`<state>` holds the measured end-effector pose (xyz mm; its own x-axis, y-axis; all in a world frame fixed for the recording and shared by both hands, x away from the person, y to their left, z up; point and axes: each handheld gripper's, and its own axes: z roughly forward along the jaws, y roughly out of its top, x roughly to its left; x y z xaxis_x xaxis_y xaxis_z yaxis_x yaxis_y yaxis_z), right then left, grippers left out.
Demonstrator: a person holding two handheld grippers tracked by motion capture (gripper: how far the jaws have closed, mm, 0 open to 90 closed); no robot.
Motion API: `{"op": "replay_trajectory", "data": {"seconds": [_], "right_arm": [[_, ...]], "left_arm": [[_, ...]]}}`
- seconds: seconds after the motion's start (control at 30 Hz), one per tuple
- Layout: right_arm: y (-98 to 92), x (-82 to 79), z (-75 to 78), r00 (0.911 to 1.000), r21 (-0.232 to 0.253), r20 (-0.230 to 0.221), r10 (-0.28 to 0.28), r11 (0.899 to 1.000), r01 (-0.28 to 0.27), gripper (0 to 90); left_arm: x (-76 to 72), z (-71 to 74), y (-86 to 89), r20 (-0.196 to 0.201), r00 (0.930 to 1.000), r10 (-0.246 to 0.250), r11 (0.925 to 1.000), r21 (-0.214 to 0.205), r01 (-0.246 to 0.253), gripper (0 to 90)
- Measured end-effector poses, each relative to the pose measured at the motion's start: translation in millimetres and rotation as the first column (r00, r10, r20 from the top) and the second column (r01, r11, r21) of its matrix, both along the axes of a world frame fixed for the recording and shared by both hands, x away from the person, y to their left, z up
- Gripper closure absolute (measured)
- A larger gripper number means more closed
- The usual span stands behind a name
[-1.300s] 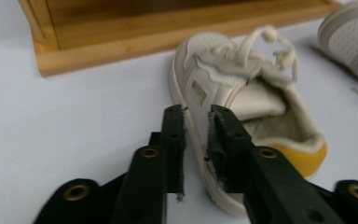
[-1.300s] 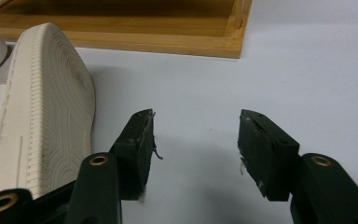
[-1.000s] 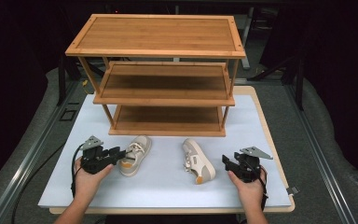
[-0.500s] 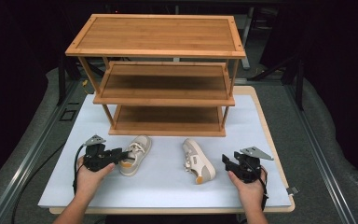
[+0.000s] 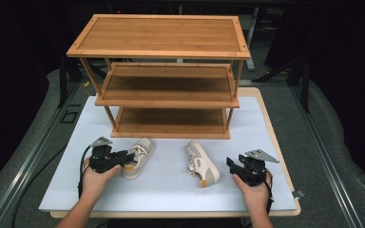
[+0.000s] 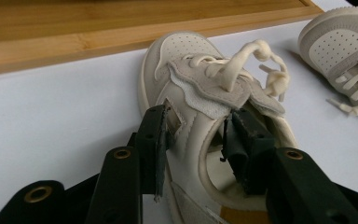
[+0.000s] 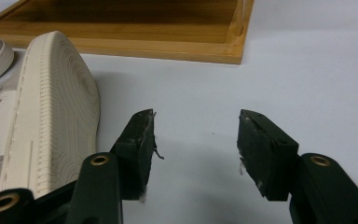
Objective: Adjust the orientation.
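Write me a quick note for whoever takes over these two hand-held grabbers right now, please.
Left gripper: open, fingers just closing. They straddle the side wall of the upright shoe, one finger inside its opening, with no grip yet.
Right gripper: open and empty, beside the tipped shoe, which lies on its side.
Both shoes sit on the white mat in front of the wooden rack.
Done: nothing shelved.
Left to do: probably grip each shoe and place it on the rack.

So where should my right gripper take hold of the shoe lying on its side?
Probably by the collar wall at the heel. That shoe lies on its side, sole facing the right gripper, heel toward you. The sole looks too broad for the open jaws, so come in from the near, heel end with one jaw inside the opening.
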<state>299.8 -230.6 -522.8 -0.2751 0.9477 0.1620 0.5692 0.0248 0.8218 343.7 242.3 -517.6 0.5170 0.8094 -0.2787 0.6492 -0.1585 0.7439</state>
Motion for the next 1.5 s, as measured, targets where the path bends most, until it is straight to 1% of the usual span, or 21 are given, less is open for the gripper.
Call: {"op": "replay_trajectory", "data": {"seconds": [0.1, 0.2, 0.33, 0.37, 0.47, 0.53, 0.6, 0.63, 0.7, 0.73, 0.87, 0.9, 0.93, 1.0, 1.07, 1.17, 1.27, 1.4, 1.43, 1.47, 1.5], "right_arm": [[1.0, -0.6, 0.6, 1.0, 0.002, 0.002, 0.002, 1.0, -0.002, 45.9], [2.6, -2.7, 3.5, 0.9998, 0.005, 0.018, 0.011, 1.0, -0.011, 46.1], [8.1, -7.5, 9.5, 0.9983, -0.004, 0.044, 0.039, 0.999, -0.039, 47.0], [11.9, -9.6, 11.4, 0.997, -0.008, 0.058, 0.051, 0.999, -0.051, 47.1], [18.4, -14.1, 16.1, 0.9946, -0.016, 0.075, 0.072, 0.997, -0.071, 48.5], [23.3, -17.6, 19.9, 0.9917, -0.005, 0.083, 0.098, 0.995, -0.098, 53.8], [29.0, -22.0, 24.1, 0.9873, -0.022, 0.105, 0.119, 0.993, -0.117, 64.3], [32.7, -25.0, 26.8, 0.982, -0.029, 0.122, 0.144, 0.99, -0.141, 72.8], [37.7, -28.6, 29.9, 0.9733, -0.034, 0.14, 0.182, 0.983, -0.179, 81.3], [40.7, -30.1, 30.8, 0.9694, -0.04, 0.147, 0.196, 0.98, -0.193, 83.1], [51.8, -30.7, 28.5, 0.9591, -0.06, 0.115, 0.258, 0.966, -0.253, 87.0], [54.5, -29.7, 26.4, 0.958, -0.076, 0.097, 0.27, 0.962, -0.263, 87.3], [54.5, -29.7, 26.4, 0.958, -0.076, 0.097, 0.27, 0.962, -0.263, 87.3], [56.4, -27.0, 22.3, 0.9563, -0.088, 0.065, 0.285, 0.956, -0.279, 87.4], [53.2, -24.8, 20.5, 0.9586, -0.068, 0.056, 0.279, 0.959, -0.275, 87.2], [47.5, -23.0, 19.3, 0.9669, -0.066, 0.065, 0.247, 0.968, -0.242, 86.7], [39.1, -19.8, 17.4, 0.9739, -0.027, 0.062, 0.218, 0.976, -0.217, 86.3], [33.8, -17.1, 15.7, 0.9793, -0.012, 0.063, 0.192, 0.981, -0.192, 86.5], [29.6, -14.7, 14.2, 0.9841, -0.008, 0.059, 0.167, 0.986, -0.167, 85.6], [29.6, -14.7, 14.2, 0.9841, -0.008, 0.059, 0.167, 0.986, -0.167, 85.6], [25.4, -12.1, 12.2, 0.9885, 0.001, 0.05, 0.143, 0.99, -0.143, 85.3]], "left_arm": [[-4.3, 2.2, -4.0, 0.006, 0.9999, 0.011, 0.9995, 0.029, -0.011, 63.2], [-11.6, 2.0, -8.2, -0.018, 0.9998, -0.006, 0.9999, 0.011, 0.006, 66.4], [-20.6, 2.1, -14.9, -0.013, 0.9996, -0.024, 0.9996, 0.013, 0.024, 67.5], [-26.2, 2.9, -20.4, -0.005, 0.9992, -0.04, 0.9987, 0.032, 0.04, 68.1], [-31.3, 3.1, -24.7, -0.001, 0.9989, -0.048, 0.9981, 0.038, 0.048, 68.3], [-36.6, 2.2, -28.2, 0.01, 0.9989, -0.046, 0.9983, 0.036, 0.046, 67.9], [-37.1, 1.4, -27.7, 0.013, 0.999, -0.044, 0.9987, 0.026, 0.043, 66.3], [-37.0, -0.2, -25.9, 0.018, 0.9988, -0.046, 0.9989, -0.003, 0.046, 64.9], [-36.5, -1.6, -23.8, 0.027, 0.9983, -0.052, 0.9986, -0.011, 0.053, 62.9], [-36.5, -1.9, -22.5, 0.03, 0.9982, -0.053, 0.9985, -0.013, 0.053, 61.0], [-37.9, -1.4, -19.3, 0.036, 0.9981, -0.05, 0.9985, -0.021, 0.051, 57.3], [-38.3, -1.0, -19.0, 0.037, 0.998, -0.051, 0.9985, -0.02, 0.052, 57.0], [-38.3, -1.0, -19.0, 0.037, 0.998, -0.051, 0.9985, -0.02, 0.052, 57.0], [-37.9, -1.2, -18.7, 0.039, 0.9978, -0.054, 0.9983, -0.02, 0.055, 56.5], [-37.1, -2.2, -17.8, 0.034, 0.9978, -0.056, 0.9978, -0.032, 0.057, 56.0], [-36.8, -2.5, -17.4, 0.033, 0.9977, -0.059, 0.9976, -0.036, 0.06, 55.8], [-36.8, -2.4, -17.6, 0.033, 0.9977, -0.059, 0.9976, -0.035, 0.06, 55.8], [-36.6, -2.6, -17.2, 0.03, 0.9977, -0.062, 0.9973, -0.039, 0.063, 55.9], [-36.4, -2.9, -17.1, 0.028, 0.9978, -0.06, 0.9971, -0.045, 0.061, 55.8], [-36.4, -2.9, -17.1, 0.028, 0.9978, -0.06, 0.9971, -0.045, 0.061, 55.8], [-36.3, -3.1, -17.1, 0.025, 0.998, -0.058, 0.997, -0.05, 0.059, 55.8]]}}
